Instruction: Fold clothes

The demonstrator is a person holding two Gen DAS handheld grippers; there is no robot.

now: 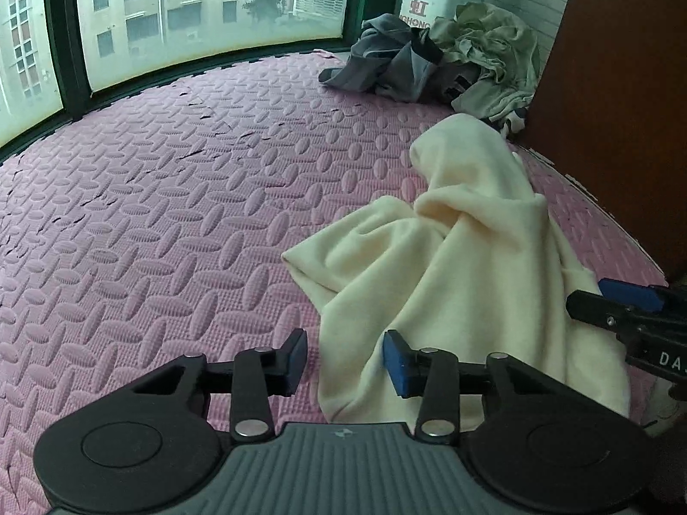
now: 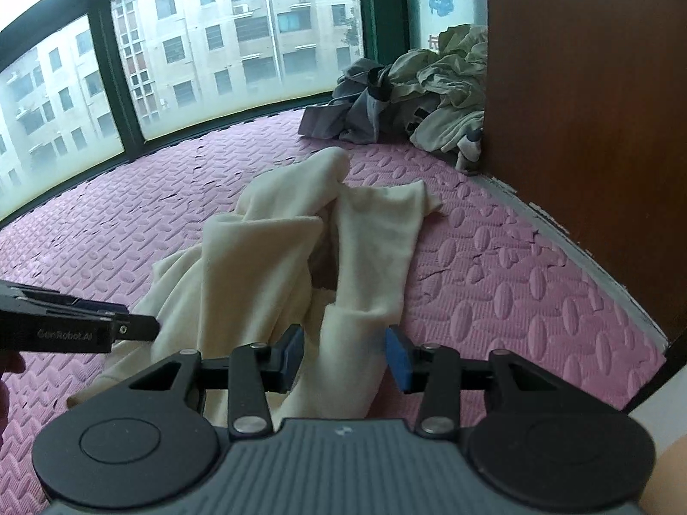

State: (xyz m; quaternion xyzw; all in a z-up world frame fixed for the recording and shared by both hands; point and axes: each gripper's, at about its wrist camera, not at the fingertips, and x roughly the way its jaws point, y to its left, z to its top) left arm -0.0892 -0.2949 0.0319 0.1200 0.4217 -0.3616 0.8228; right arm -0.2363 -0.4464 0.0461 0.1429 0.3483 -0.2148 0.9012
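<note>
A pink mat (image 1: 171, 197) with a bumpy pattern covers the whole floor. Its far edge runs along a big window (image 1: 206, 4) with dark green frames. Its right edge meets a brown wooden wall (image 2: 592, 128).

In the far right corner of the mat sits a heap of clothes (image 1: 455, 56), grey ones and pale green ones, all bunched up.

A cream cloth (image 1: 451, 266) lies crumpled on the mat, nearer than the heap and close to the right edge. It is not folded. One long part of it reaches toward the heap, and the rest is wrinkled in loose bumps.

The left gripper (image 1: 345, 362) is low over the near side of the cloth. Its two jaws are apart. The cloth's edge lies between them, next to the blue pad (image 1: 397, 365), but the jaws do not squeeze it.

The right gripper (image 2: 343, 358) is over the other side of the cloth. Its jaws are apart too. A strip of the cloth runs between them, and I cannot tell if they pinch it
</note>
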